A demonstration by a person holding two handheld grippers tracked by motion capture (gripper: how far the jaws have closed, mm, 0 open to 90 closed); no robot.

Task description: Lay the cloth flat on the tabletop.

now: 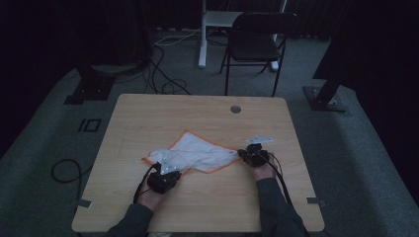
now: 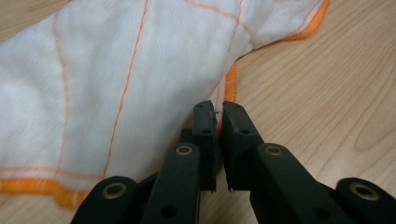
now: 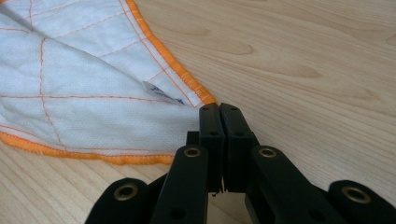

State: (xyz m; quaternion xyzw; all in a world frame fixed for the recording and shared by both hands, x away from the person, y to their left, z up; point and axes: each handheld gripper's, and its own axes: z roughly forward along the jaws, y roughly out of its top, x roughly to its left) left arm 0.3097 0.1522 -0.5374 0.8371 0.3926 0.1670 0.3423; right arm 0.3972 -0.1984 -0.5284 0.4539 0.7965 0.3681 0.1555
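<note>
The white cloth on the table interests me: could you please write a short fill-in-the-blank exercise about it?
1. The white cloth has a hem stitched in ____.
2. The right gripper is shut on a ____ of the cloth.
3. The cloth lies on a ____ table.
4. Beyond the table stands a black ____.

Missing words: orange; corner; wooden; chair

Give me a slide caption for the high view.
Two grippers, left and right, pinch opposite corners of a cloth.
</note>
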